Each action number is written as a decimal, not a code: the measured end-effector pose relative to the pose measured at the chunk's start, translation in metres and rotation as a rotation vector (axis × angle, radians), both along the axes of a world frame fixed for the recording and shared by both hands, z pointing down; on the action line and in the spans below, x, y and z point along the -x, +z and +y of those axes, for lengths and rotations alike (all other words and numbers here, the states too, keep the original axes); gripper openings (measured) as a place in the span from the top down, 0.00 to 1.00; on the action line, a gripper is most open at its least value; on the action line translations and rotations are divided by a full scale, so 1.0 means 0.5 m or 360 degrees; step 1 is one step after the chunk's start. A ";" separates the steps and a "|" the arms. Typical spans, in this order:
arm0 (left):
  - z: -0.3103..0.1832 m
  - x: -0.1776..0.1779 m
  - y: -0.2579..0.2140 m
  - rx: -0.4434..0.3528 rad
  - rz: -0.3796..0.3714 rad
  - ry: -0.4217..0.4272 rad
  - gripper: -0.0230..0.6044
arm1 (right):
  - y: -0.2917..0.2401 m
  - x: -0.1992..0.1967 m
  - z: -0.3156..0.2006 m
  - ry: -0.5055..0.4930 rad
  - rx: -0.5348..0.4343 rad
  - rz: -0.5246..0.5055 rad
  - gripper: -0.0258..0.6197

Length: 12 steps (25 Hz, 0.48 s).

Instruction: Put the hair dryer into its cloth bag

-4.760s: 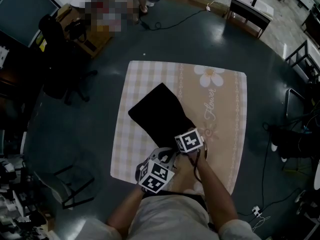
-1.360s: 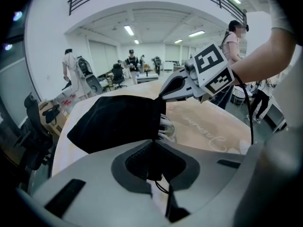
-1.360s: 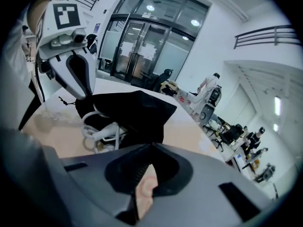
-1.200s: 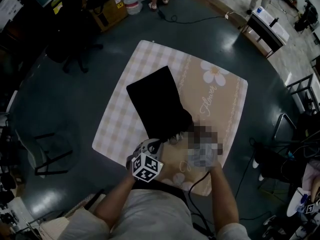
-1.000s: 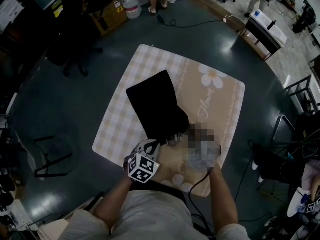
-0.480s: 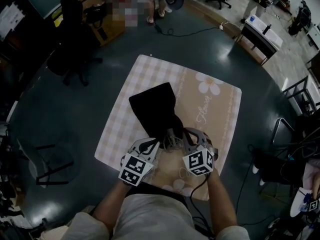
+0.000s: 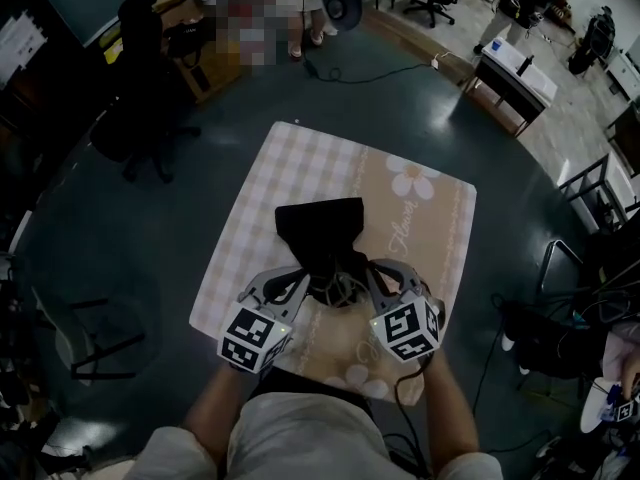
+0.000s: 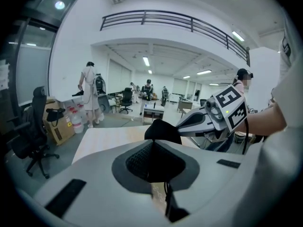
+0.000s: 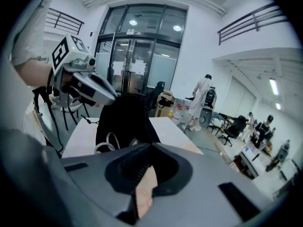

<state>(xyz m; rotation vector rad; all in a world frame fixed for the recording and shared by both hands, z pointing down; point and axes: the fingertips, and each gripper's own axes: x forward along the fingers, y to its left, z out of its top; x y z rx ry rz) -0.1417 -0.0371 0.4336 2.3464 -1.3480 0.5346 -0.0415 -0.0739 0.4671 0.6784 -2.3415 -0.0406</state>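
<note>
The cloth bag (image 7: 322,233) is held up at its mouth, clenched by the left gripper (image 7: 303,283) and the right gripper (image 7: 371,271), likely so its contents settle.

Light grey short-sleeved shirt (image 7: 320,440) is worn. Left gripper (image 7: 303,282) and right gripper (image 7: 366,270) are built as pale grey moulded shells with curved, tapering arms. Each is topped by a white cube printed with black square markers: left cube (image 7: 254,336), right cube (image 7: 405,329). A small green light (image 8: 227,111) is seen lit on the right cube. A thin black cable (image 7: 398,408) is run from the right gripper. In both gripper views, dark ribbed pads (image 8: 140,161) are set in a rounded dark recess, and dark rectangular slots (image 8: 66,197) are cut into the shell.
</note>
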 end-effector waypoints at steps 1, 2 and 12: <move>0.001 -0.001 -0.009 -0.0005 0.0016 0.0001 0.94 | -0.012 -0.002 0.005 0.0015 0.0033 -0.0015 0.93; 0.002 -0.002 -0.019 -0.0013 0.0030 0.0004 0.94 | -0.025 -0.004 0.008 0.0033 0.0060 -0.0029 0.93; -0.019 -0.004 -0.112 -0.0118 0.0150 0.0039 0.94 | -0.136 -0.033 0.005 0.0125 0.0139 -0.0088 0.93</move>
